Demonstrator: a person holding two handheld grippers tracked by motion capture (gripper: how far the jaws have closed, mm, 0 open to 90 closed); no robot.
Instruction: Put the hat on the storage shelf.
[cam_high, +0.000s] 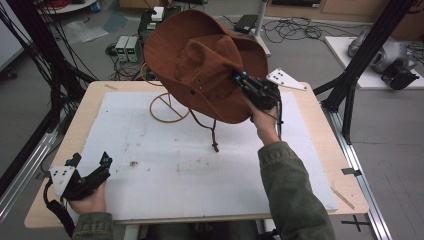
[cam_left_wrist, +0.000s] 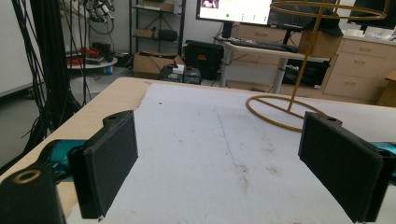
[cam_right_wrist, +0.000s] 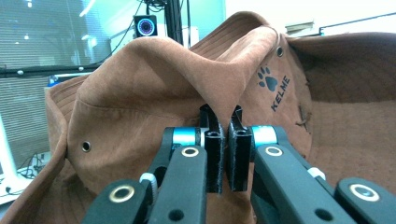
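Note:
A brown wide-brimmed hat (cam_high: 202, 62) hangs in the air over the far middle of the table, its chin cord (cam_high: 214, 135) dangling down. My right gripper (cam_high: 240, 79) is shut on a fold of the hat's crown (cam_right_wrist: 187, 84), and in the right gripper view the cloth is pinched between the two black pads (cam_right_wrist: 215, 154). Under the hat a yellow wire hat stand (cam_high: 167, 107) rests on the white mat (cam_high: 200, 165). At the near left my left gripper (cam_high: 92, 161) lies low over the mat, open, with nothing between its pads (cam_left_wrist: 109, 165).
A grey three-cornered plate (cam_high: 286, 80) lies at the table's far right edge. Black frame posts (cam_high: 350, 80) stand to the right and cables (cam_high: 55, 65) hang to the left. Boxes and electronics (cam_high: 127, 47) sit on the floor beyond the table.

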